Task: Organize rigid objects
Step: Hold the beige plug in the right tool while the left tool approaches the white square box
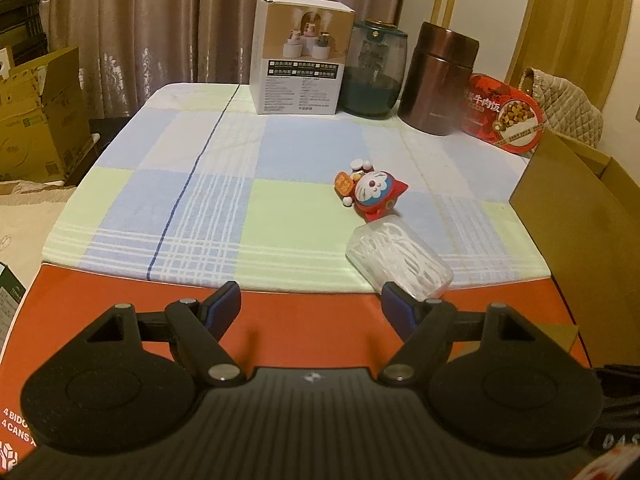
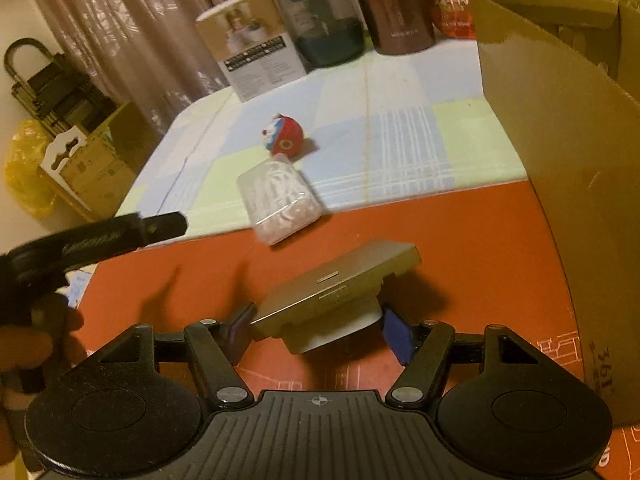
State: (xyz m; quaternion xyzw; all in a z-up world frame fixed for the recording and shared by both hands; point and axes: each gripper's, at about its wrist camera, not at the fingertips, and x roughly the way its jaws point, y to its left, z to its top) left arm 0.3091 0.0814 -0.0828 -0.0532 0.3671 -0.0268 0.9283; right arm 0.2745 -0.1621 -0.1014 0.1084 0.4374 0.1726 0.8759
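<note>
STEP: right gripper [image 2: 316, 330] pinches a gold square box [image 2: 340, 294] over the red surface's [image 2: 460, 240] near edge | left gripper [image 1: 312, 312] spread, empty | NEXT — likely carry it to the cardboard box [image 2: 560, 120] at the right edge — clear its wall.

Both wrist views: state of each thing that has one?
Left gripper: open, empty.
Right gripper: around the gold flat box.
Cat figurine: lying on its side.
Clear packet: lying flat on the cloth edge.
Cardboard box: open-topped.
White carton: upright, flap raised.
</note>
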